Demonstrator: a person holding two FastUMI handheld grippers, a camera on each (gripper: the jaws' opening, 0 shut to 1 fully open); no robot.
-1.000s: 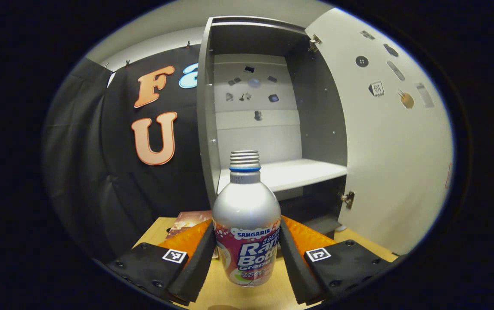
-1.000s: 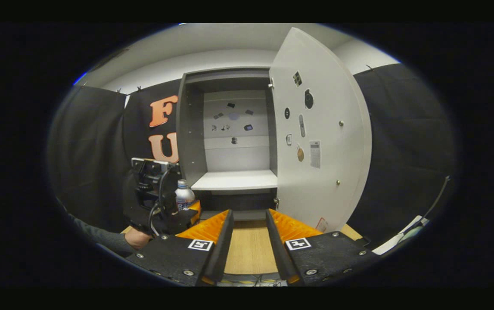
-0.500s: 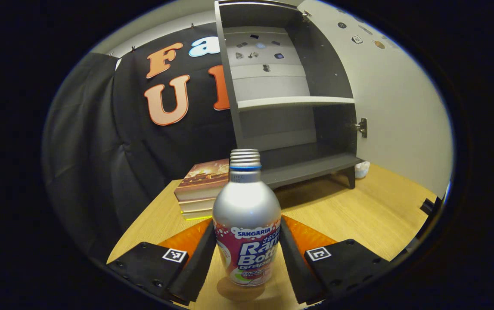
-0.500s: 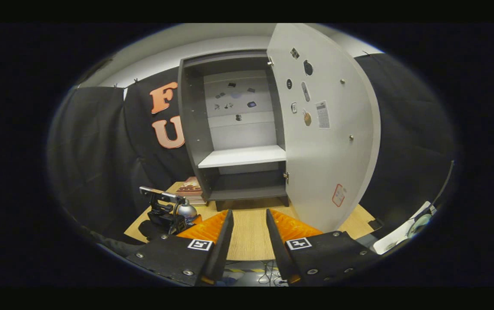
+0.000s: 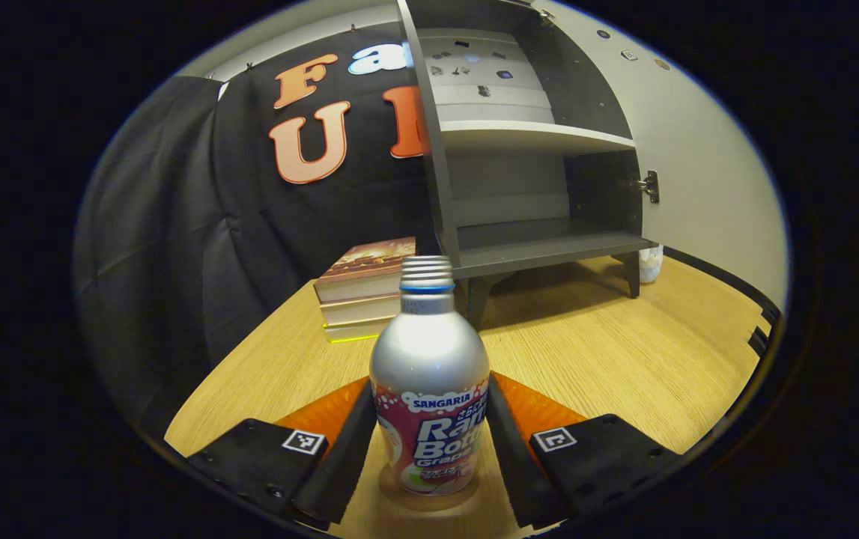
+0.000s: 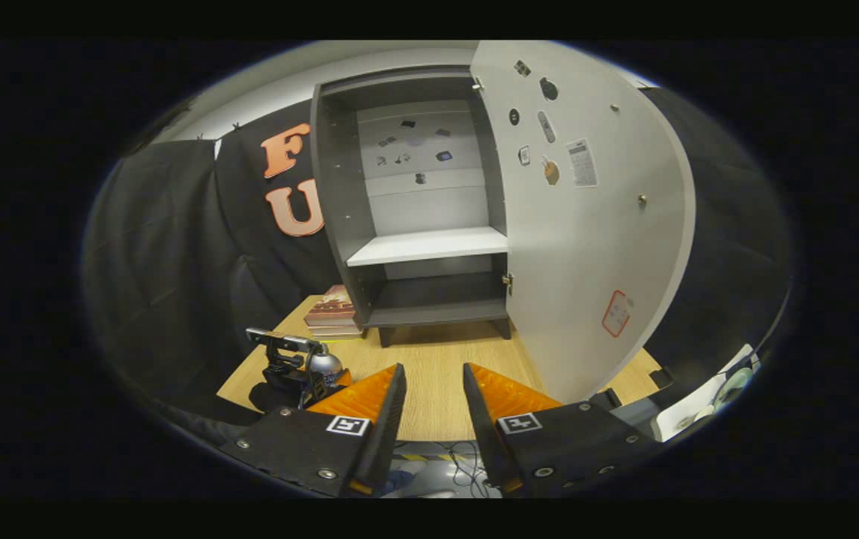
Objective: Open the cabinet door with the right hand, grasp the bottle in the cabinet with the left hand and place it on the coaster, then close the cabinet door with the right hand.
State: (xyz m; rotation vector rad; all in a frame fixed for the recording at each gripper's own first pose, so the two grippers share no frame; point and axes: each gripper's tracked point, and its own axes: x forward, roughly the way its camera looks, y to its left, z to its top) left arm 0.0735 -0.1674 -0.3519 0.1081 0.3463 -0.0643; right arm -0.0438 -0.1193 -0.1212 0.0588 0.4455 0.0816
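A silver bottle point(image 5: 429, 389) with a pink label stands upright between the fingers of my left gripper point(image 5: 429, 385), which is shut on its sides. Its base is at the wooden table point(image 5: 594, 359), over a round darker patch point(image 5: 388, 500) that may be the coaster or a shadow. The grey cabinet point(image 5: 519, 187) stands behind with its white door point(image 6: 594, 224) swung wide open and its shelves bare. In the right gripper view my right gripper point(image 6: 433, 368) is open over the table's near edge, with the left gripper point(image 6: 287, 359) and the bottle's shoulder point(image 6: 322, 363) low to its left.
A stack of books point(image 5: 365, 288) lies left of the cabinet, also books point(image 6: 332, 314). A small white object point(image 5: 650, 262) sits by the cabinet's right foot. Cables point(image 6: 436, 457) lie below the table edge. Black cloth walls close the booth.
My left gripper has carried the bottle down and back from the cabinet to the table surface. The right gripper has drawn back a little, still open.
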